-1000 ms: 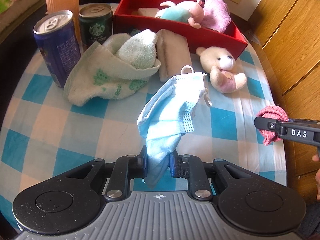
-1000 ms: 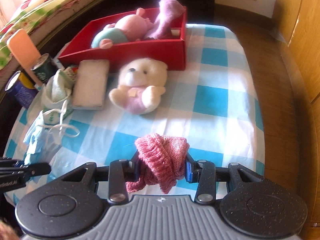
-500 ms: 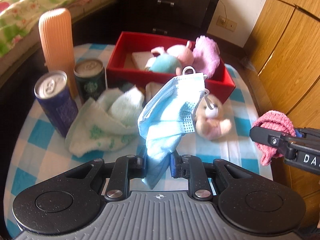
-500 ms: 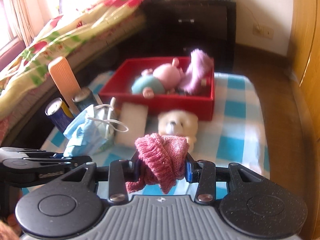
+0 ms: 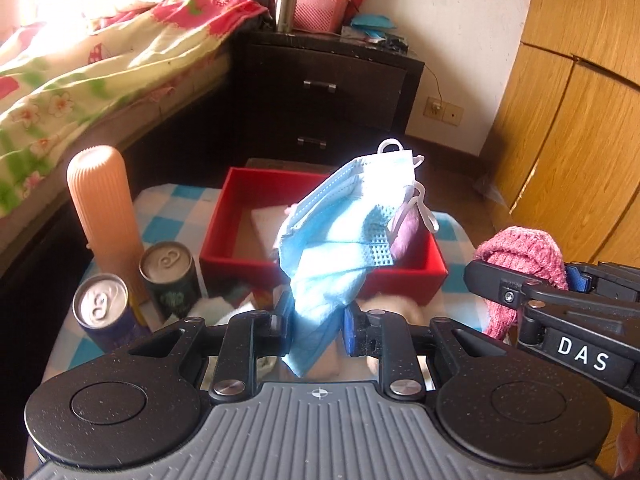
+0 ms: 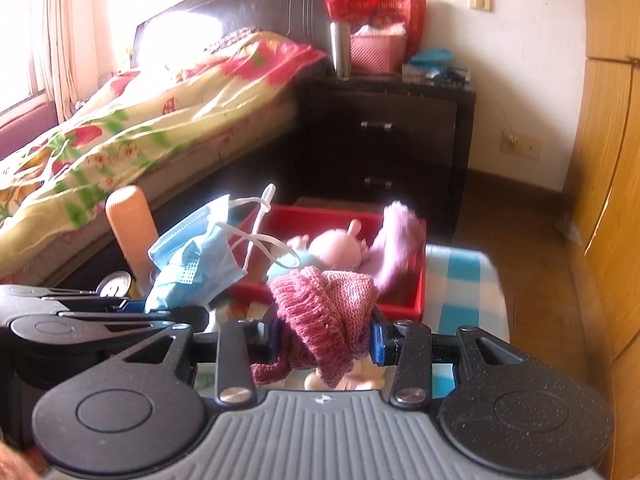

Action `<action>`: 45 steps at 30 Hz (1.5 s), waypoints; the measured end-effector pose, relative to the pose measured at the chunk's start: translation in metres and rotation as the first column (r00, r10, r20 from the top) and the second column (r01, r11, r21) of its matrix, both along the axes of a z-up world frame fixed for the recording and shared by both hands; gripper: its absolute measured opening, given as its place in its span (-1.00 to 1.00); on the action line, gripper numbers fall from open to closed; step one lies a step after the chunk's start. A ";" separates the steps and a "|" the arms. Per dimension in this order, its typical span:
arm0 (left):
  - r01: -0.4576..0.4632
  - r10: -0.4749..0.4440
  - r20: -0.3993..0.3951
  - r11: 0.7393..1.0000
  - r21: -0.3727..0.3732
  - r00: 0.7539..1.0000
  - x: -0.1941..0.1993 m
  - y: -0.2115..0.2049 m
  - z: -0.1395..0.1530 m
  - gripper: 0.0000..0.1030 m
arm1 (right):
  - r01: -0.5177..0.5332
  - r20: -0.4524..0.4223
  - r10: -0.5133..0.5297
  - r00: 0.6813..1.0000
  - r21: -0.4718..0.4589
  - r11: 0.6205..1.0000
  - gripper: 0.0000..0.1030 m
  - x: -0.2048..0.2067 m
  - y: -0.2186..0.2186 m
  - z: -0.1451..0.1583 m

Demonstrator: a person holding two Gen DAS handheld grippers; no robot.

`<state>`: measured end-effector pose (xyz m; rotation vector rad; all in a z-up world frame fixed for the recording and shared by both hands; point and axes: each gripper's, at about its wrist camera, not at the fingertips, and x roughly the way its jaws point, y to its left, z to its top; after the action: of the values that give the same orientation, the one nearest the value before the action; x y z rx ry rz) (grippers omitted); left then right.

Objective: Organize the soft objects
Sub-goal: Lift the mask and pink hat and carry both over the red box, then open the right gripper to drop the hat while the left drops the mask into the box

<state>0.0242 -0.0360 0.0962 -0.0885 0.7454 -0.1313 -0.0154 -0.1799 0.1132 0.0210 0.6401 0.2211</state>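
Note:
My left gripper (image 5: 316, 322) is shut on a blue face mask (image 5: 344, 240) and holds it up in the air in front of the red box (image 5: 316, 268). My right gripper (image 6: 324, 344) is shut on a pink knitted hat (image 6: 324, 312), also raised; it shows at the right of the left wrist view (image 5: 524, 256). The red box (image 6: 416, 300) holds a pink and teal plush doll (image 6: 336, 250) and a purple plush piece (image 6: 396, 240). A cream teddy bear (image 6: 348, 380) lies on the checked cloth below the hat, mostly hidden.
On the blue checked table (image 6: 460, 272) stand a blue can (image 5: 102, 312), a dark green can (image 5: 170, 276) and a tall orange ribbed bottle (image 5: 104, 216) at the left. A bed (image 5: 80, 68), a dark nightstand (image 5: 328, 96) and wooden wardrobe doors (image 5: 580, 140) surround the table.
Both grippers have risen and tilted up with the mask and the hat still held. The views now look over the table toward the bed and nightstand. The grippers are closer together.

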 end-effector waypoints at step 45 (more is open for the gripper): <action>-0.113 0.113 0.011 0.992 0.054 0.994 0.126 -0.009 -0.014 -0.45 | 0.076 0.057 -0.074 0.996 -0.029 0.997 -0.65 0.136 0.003 -0.006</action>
<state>0.1505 -0.0451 0.0826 -0.0783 0.7335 -0.0036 0.1205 -0.1774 0.1076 0.0091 0.5856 0.1389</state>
